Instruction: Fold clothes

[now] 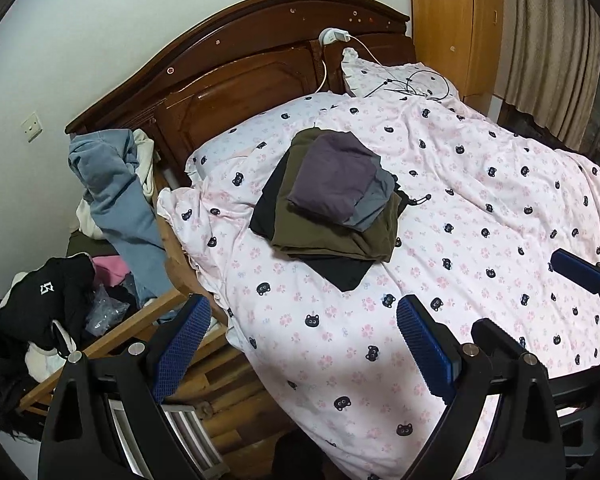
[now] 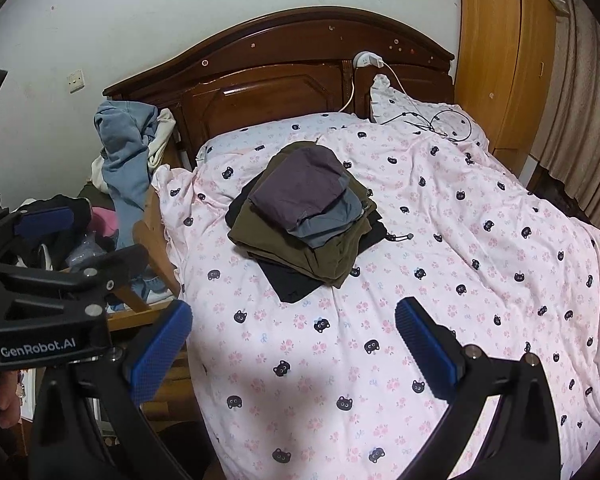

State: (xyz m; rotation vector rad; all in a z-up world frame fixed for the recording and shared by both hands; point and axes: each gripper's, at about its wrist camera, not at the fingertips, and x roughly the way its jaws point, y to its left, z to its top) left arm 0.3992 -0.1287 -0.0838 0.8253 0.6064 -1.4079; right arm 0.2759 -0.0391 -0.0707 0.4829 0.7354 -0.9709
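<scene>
**On the bed, a finished stack and two idle grippers**

On the pink duvet (image 1: 440, 184) printed with black cat faces and small flowers, a stack of folded clothes (image 1: 332, 200) sits toward the head of the bed, just short of the pillow (image 2: 260, 136). The purple garment (image 2: 300, 190) lies on top, a grey-blue piece (image 2: 332, 220) under it, then an olive-green one (image 2: 296, 252), with a black garment (image 2: 292, 280) at the bottom poking out toward the foot of the bed. A black drawstring toggle (image 2: 400, 237) trails from the stack's right side.

The left gripper (image 1: 304, 332) hangs above the near left edge of the bed, its blue-padded fingers spread wide with nothing between them. The right gripper (image 2: 296, 340) is beside it over the duvet, fingers likewise wide apart and empty. Both are well apart from the stack.

Behind the bed stands the carved dark wooden headboard (image 2: 276, 80), a white charger (image 2: 366, 60) plugged in at its top with a cable running down. Thin black cables (image 2: 440, 124) lie tangled on the right-hand pillow. To the left of the bed, a light-blue sweatshirt (image 1: 116, 192) is draped over a heap of unfolded clothes, and a black garment with a white logo (image 1: 48, 292) lies nearer. A light wooden wardrobe (image 2: 496, 60) and a beige curtain (image 1: 556, 48) fill the right side of the room.
</scene>
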